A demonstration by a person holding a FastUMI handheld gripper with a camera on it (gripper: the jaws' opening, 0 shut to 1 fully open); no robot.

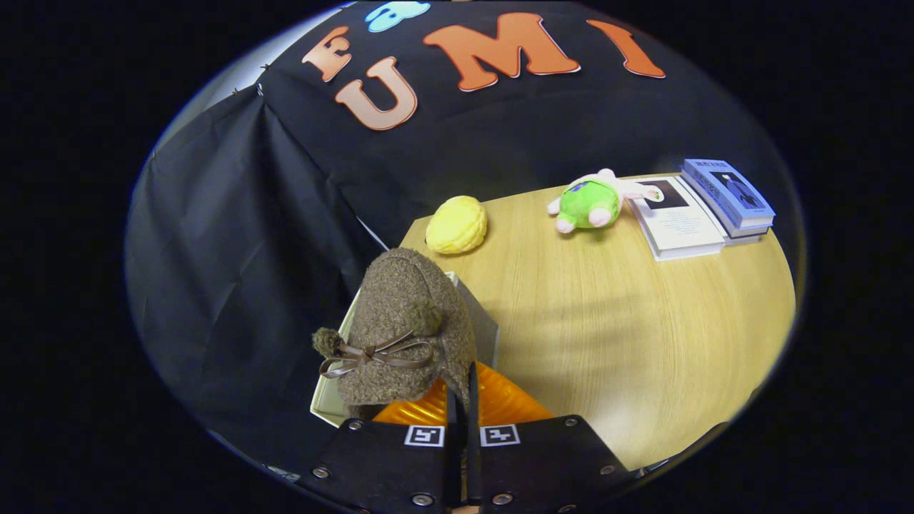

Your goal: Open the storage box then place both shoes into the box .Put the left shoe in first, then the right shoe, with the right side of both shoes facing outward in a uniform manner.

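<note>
A brown fuzzy shoe (407, 321) with a ribbon bow and two pom-poms hangs just ahead of my fingers. My gripper (462, 421) is shut on the shoe's thin rim, the two fingers pressed close together. The shoe sits over the white storage box (487, 327), which stands at the table's near left corner. Only parts of the box's walls show around the shoe, and its inside is hidden. I cannot tell whether this is the left or the right shoe.
Beyond the box lies a yellow plush bun (457, 225) on the wooden table (628, 343). A green and pink plush toy (593, 203) lies farther right, beside a white booklet (678, 221) and stacked blue books (728, 193). Black cloth hangs behind.
</note>
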